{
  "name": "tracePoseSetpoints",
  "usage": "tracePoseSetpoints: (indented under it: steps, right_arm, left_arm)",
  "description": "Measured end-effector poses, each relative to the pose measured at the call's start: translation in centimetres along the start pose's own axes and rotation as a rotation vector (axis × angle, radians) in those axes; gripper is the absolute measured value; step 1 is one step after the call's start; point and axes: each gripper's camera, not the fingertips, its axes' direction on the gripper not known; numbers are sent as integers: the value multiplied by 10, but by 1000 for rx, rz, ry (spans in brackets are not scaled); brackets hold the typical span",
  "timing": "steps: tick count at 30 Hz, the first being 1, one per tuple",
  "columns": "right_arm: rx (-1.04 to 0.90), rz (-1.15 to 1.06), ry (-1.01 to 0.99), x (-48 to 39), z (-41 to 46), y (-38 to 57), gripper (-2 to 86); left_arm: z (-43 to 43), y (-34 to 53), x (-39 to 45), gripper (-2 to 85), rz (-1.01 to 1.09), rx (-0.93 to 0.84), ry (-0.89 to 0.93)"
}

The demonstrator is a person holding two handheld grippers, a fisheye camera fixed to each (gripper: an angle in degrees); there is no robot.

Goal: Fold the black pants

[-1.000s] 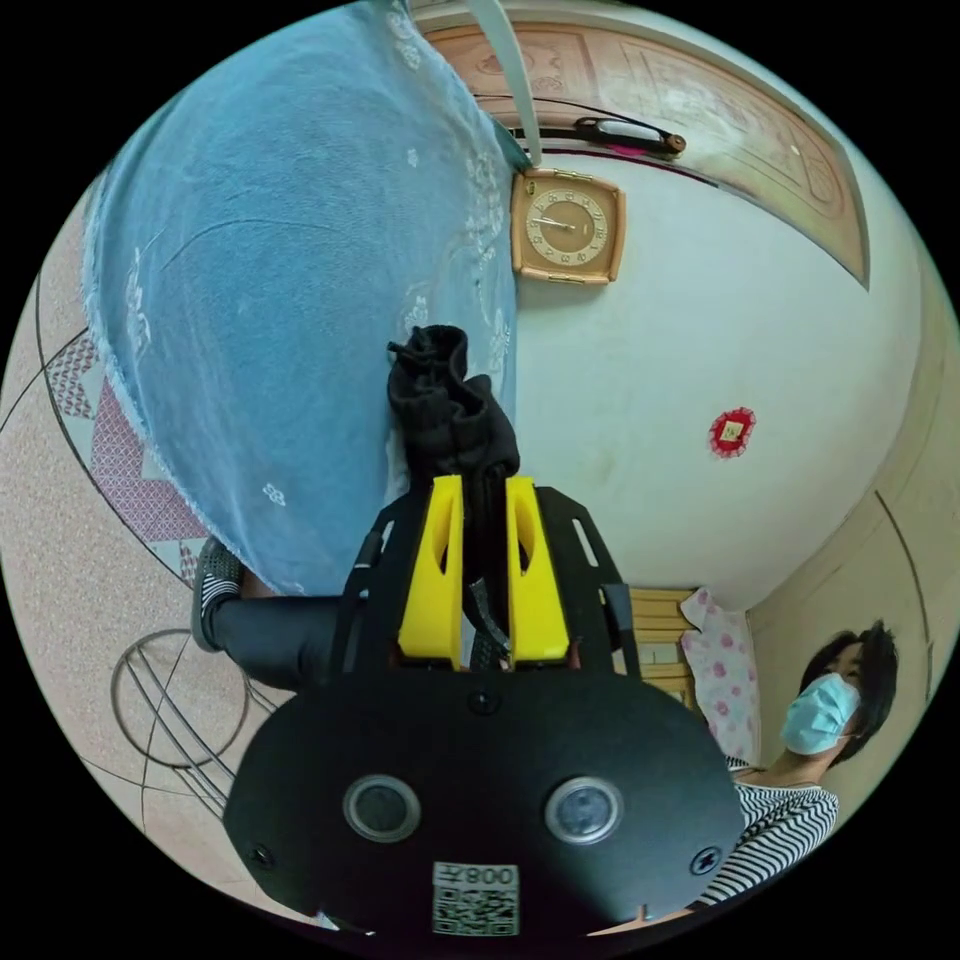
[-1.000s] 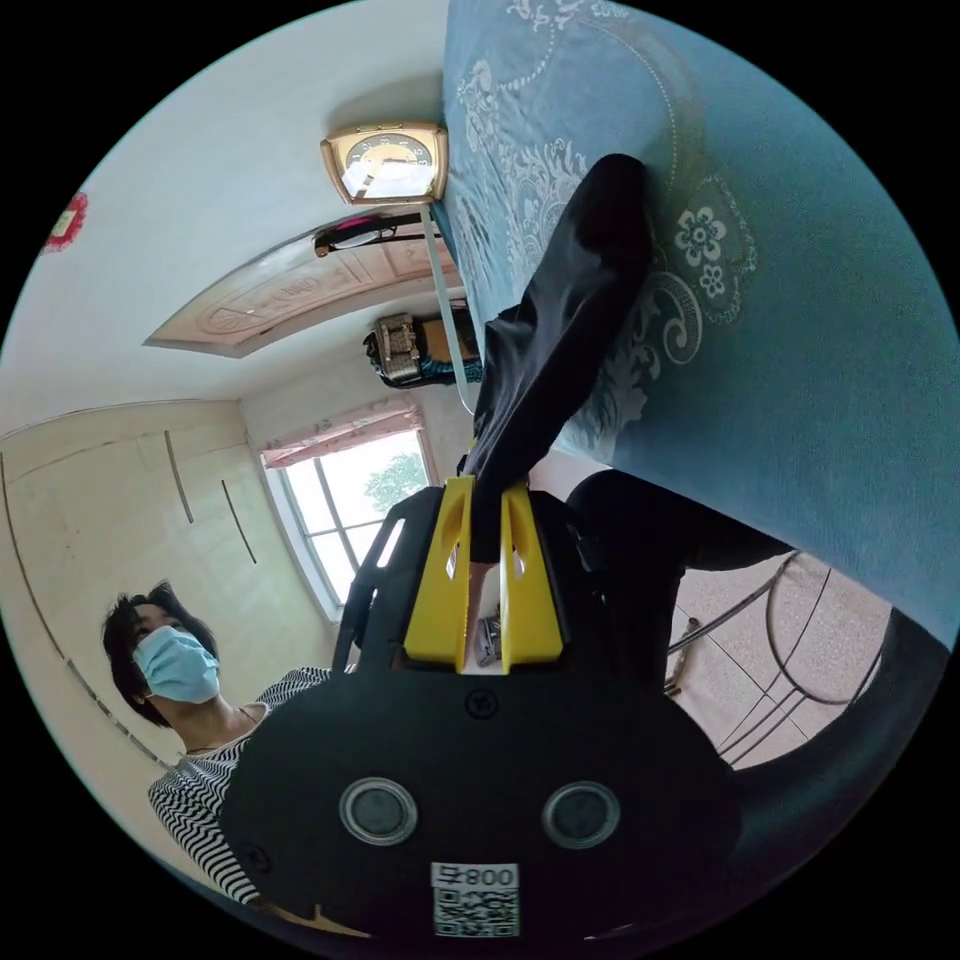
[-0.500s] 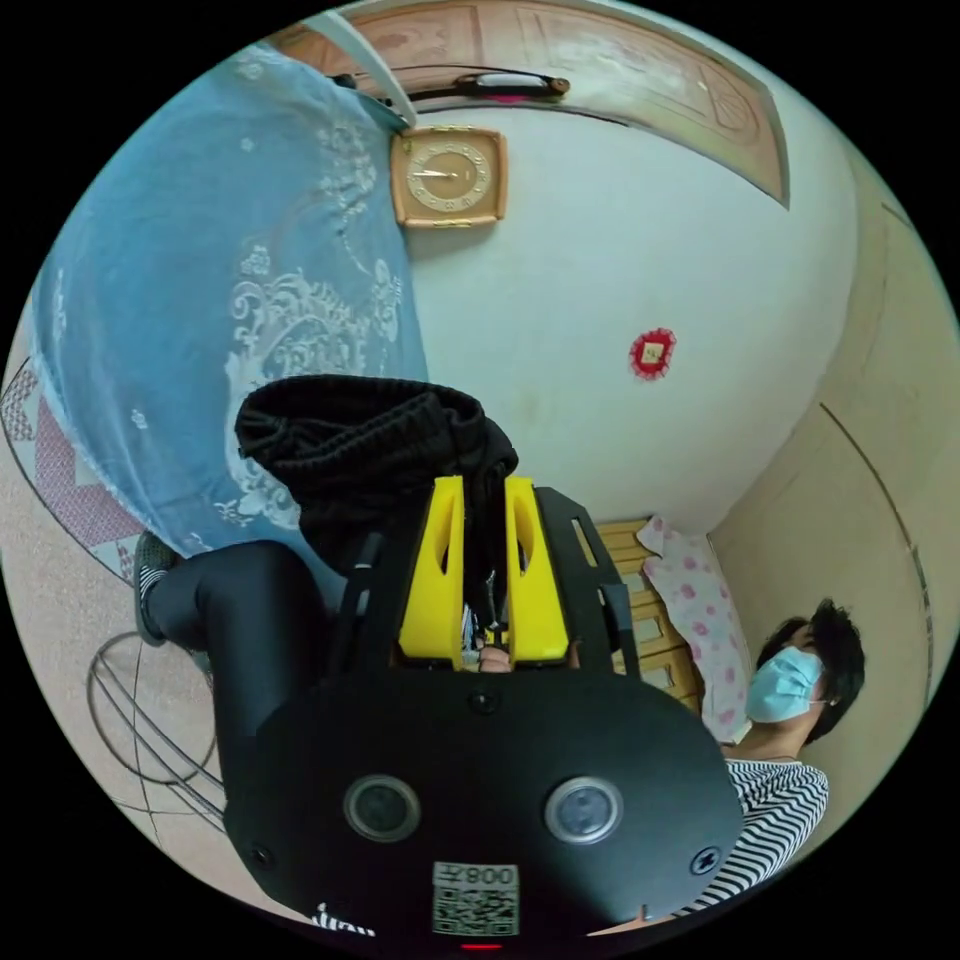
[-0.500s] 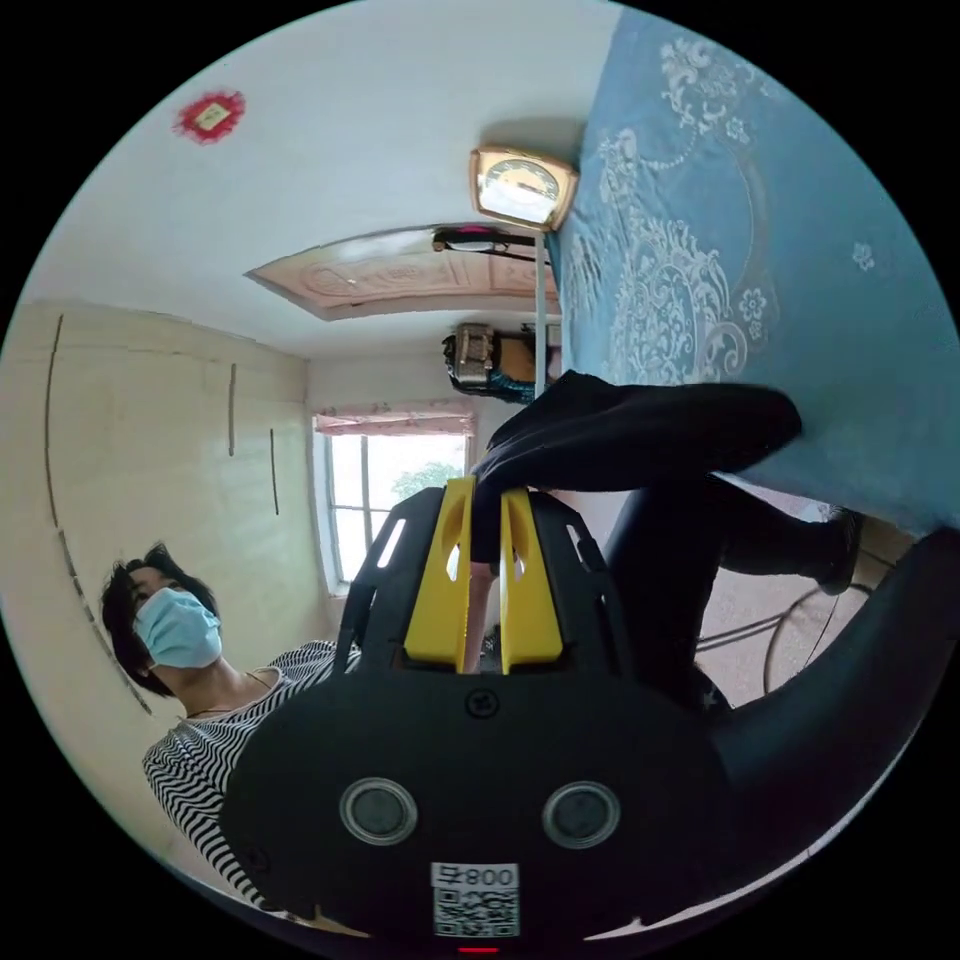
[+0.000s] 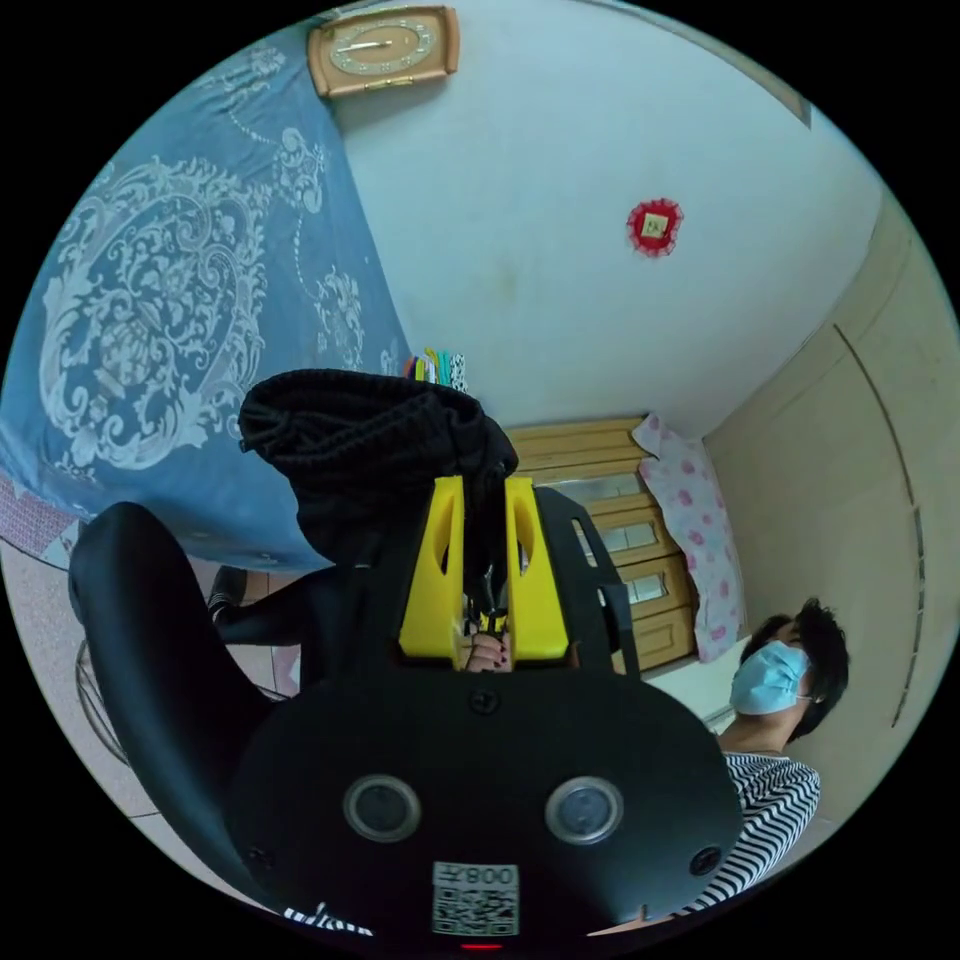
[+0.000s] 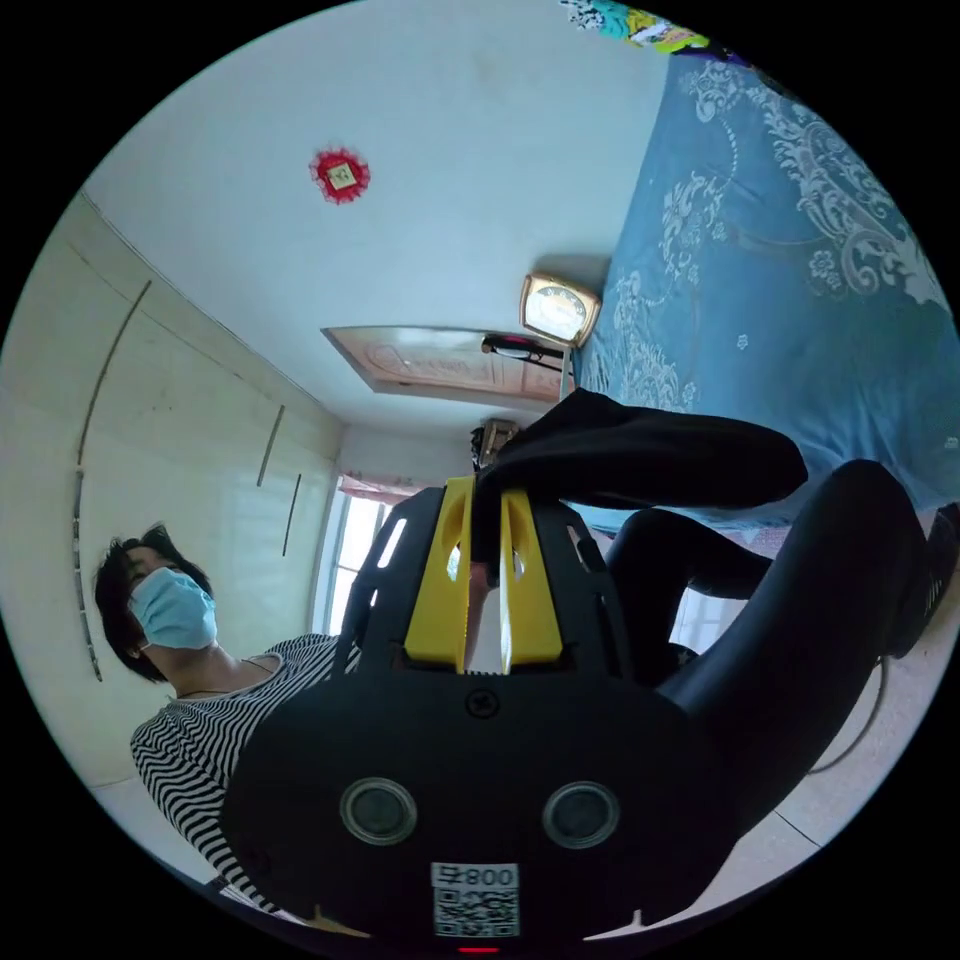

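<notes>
The black pants (image 5: 370, 440) bunch over the tips of my left gripper (image 5: 484, 487), whose yellow jaws are shut on the ribbed cloth. In the right gripper view a smooth black stretch of the pants (image 6: 640, 460) runs off to the right from my right gripper (image 6: 486, 487), shut on its edge. Both grippers hold the pants up in the air beside the blue patterned bedspread (image 5: 160, 320) (image 6: 800, 300).
A person in a striped top (image 5: 770, 810) (image 6: 200, 740) stands behind the grippers. A black chair back (image 5: 150, 660) (image 6: 810, 640) and the person's leg lie beside the bed. A wall clock (image 5: 385, 45) (image 6: 558, 308), a wooden dresser (image 5: 610, 520) and a window (image 6: 350, 560) line the room.
Both views have swung round with the hands, bringing more wall, dresser and chair back into view. The pants stay gripped in both grippers, now draped sideways instead of hanging long.
</notes>
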Motion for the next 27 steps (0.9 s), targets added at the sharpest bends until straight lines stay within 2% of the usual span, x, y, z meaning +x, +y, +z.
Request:
tracePoseSetpoints:
  steps: [7,12,18,23,27]
  right_arm:
    - [110,9,-6,27,-87,24,18]
    - [183,-67,0,10,-152,5,18]
    - [287,-364,98,-101,-266,-50,18]
    - [465,-647,288,-216,-382,-53,16]
    - [588,-655,386,-213,-450,-31,16]
  left_arm:
    - [165,-11,-33,71,-24,-117,-3]
    - [301,-39,-41,72,6,-218,29]
    - [522,-91,7,72,232,-384,179]
    - [744,-106,64,72,442,-520,341]
    - [875,-93,58,72,503,-609,363]
